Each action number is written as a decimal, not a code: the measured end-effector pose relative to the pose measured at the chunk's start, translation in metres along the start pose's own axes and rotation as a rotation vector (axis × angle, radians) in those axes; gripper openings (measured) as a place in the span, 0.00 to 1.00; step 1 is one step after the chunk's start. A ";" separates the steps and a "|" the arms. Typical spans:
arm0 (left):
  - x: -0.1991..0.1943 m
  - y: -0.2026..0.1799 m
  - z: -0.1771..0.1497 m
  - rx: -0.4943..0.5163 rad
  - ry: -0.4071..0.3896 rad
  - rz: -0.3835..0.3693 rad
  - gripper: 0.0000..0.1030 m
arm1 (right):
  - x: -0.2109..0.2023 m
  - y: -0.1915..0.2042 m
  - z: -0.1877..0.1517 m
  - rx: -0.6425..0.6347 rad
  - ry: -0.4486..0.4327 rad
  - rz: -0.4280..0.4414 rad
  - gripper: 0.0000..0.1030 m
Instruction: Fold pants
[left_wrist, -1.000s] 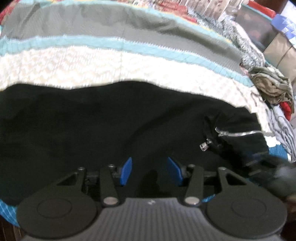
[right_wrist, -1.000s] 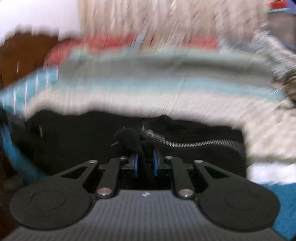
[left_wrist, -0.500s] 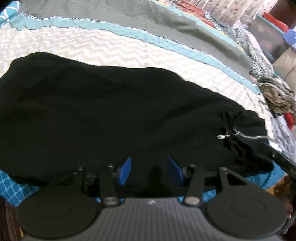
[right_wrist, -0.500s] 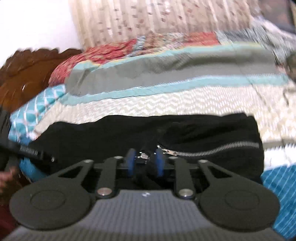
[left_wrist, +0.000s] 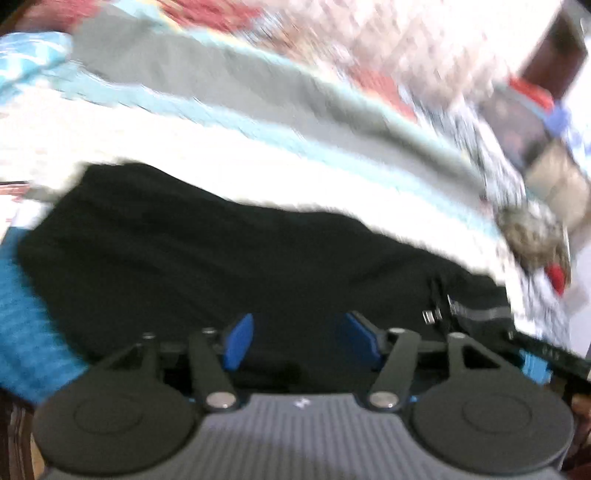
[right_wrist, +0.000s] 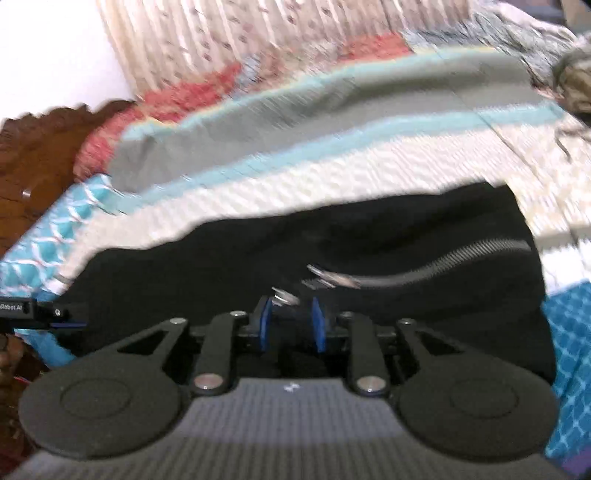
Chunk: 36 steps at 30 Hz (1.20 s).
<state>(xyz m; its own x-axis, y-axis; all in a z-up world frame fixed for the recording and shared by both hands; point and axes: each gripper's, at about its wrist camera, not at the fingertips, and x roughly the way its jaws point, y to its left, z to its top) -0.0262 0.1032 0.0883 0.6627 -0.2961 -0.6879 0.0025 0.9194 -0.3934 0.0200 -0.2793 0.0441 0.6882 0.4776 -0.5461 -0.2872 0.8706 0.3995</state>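
The left gripper (left_wrist: 299, 341) had just widened, empty, above the black pants (left_wrist: 236, 266) lying on the striped bedspread (left_wrist: 280, 173). The right gripper (right_wrist: 291, 325), also easing apart, looked narrowly open near the zipper (right_wrist: 436, 262), seemingly gripping nothing. Both angled downward; snagging the zipper pull could drag the fold askew.

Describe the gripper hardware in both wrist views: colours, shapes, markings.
Both match. The left gripper and right gripper each have blue finger pads on black linkage arms with silver pivot pins, two round black discs at the base, and a grey ribbed body with a small white logo. In the right wrist view the other gripper's black bar carries white lettering, partly cut off.
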 end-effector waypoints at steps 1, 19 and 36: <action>-0.012 0.015 -0.001 -0.040 -0.025 0.011 0.57 | 0.004 0.008 0.001 -0.006 0.008 0.018 0.27; 0.010 0.172 -0.001 -0.532 -0.099 0.023 0.82 | 0.140 0.180 0.023 -0.203 0.252 0.298 0.27; -0.012 0.049 0.015 -0.023 -0.246 0.152 0.24 | 0.193 0.150 -0.013 0.101 0.492 0.365 0.26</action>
<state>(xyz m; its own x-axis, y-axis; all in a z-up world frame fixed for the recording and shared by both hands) -0.0226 0.1560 0.0866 0.8159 -0.0808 -0.5725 -0.1263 0.9413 -0.3129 0.1014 -0.0544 -0.0109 0.1628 0.7615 -0.6274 -0.3649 0.6372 0.6788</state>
